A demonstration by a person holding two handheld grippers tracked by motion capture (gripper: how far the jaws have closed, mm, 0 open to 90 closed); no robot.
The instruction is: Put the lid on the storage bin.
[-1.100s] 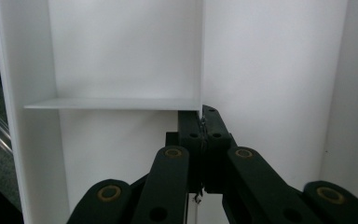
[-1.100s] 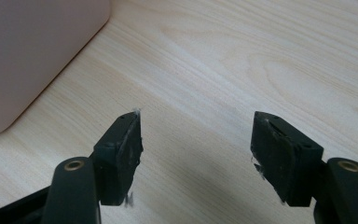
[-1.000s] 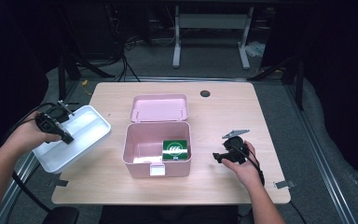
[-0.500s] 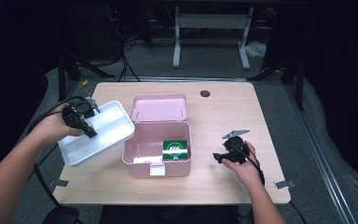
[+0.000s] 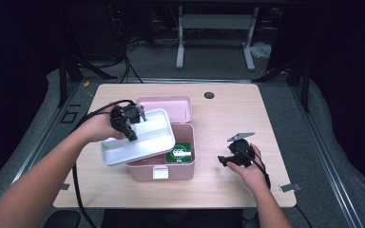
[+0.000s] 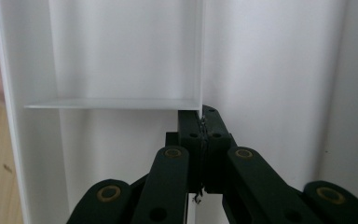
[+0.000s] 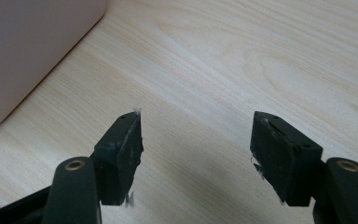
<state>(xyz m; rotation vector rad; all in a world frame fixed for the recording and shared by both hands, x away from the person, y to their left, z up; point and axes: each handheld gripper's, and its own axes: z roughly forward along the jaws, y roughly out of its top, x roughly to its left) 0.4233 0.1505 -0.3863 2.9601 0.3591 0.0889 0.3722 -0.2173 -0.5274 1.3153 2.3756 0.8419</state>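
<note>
Left gripper (image 5: pixel 129 124), clamped on the white tray's (image 5: pixel 145 142) divider at frame centre-left, could let it tilt and catch the pink box (image 5: pixel 183 164) rim.

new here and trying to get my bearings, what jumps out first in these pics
The white divided tray catches the eye first: the left gripper holds it tilted in the air over the open pink box, jaws clamped on the tray's inner divider wall. A green packet lies inside the box at the table's middle. To the box's right, the right gripper hangs low over bare wood with its jaws open.
</note>
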